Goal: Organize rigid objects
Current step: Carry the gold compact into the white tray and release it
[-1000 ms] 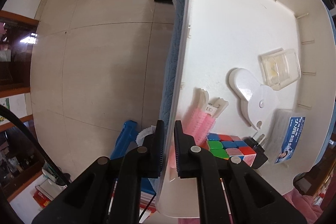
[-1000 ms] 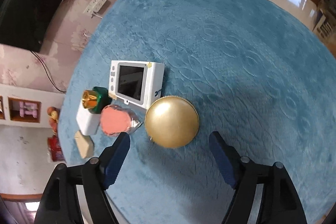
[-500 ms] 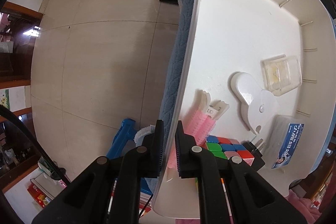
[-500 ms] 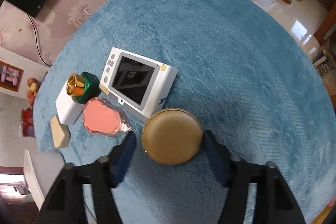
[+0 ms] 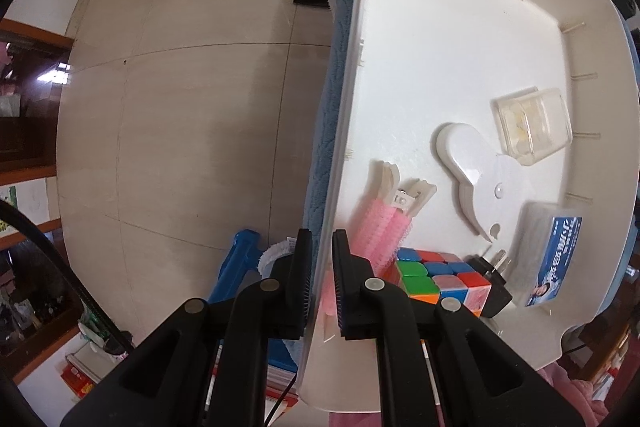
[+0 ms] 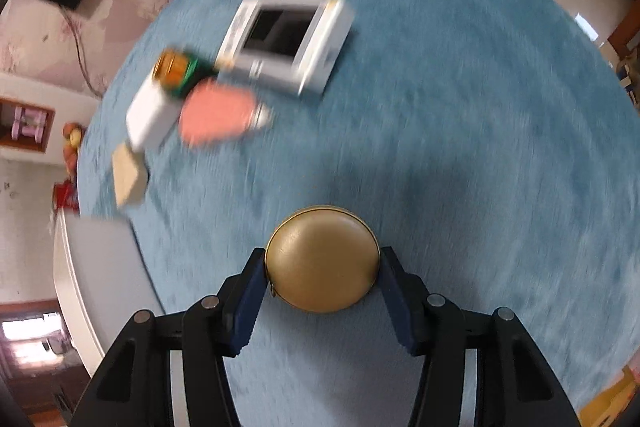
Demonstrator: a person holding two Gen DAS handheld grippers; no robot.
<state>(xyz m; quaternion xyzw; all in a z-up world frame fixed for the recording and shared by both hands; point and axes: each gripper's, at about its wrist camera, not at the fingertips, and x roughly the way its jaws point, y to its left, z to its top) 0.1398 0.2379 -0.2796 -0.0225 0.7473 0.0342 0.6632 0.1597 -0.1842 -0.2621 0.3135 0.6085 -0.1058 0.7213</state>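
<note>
Partly, the right wrist view is blurred: the screen box (image 6: 286, 45), the pink disc (image 6: 216, 115), the white bottle (image 6: 154, 111) with its gold cap and the tan block (image 6: 128, 179) on the blue bench (image 6: 460, 107) are smeared, so their details are hard to read. Sharp in this view is only the gold case (image 6: 322, 259), round and domed. It sits between the pads of the right gripper (image 6: 324, 291), whose jaws have just been closing; both pads now press on its sides, so it is gripped. At the left edge a white corner (image 6: 96, 279) is cut off. The left wrist view shows what the right one does not: the left gripper (image 5: 320, 277) is clamped on the thin wall of the white tray (image 5: 440, 47), one pad outside and one inside. In the tray lie pink rollers (image 5: 382, 231), a colour cube (image 5: 436, 277), a black plug (image 5: 494, 285) partly hidden behind the cube, a white holder (image 5: 476, 179), a clear box (image 5: 530, 125) and a blue-labelled pack (image 5: 554, 259). The tray's lower part is cut off by the gripper arms.
</note>
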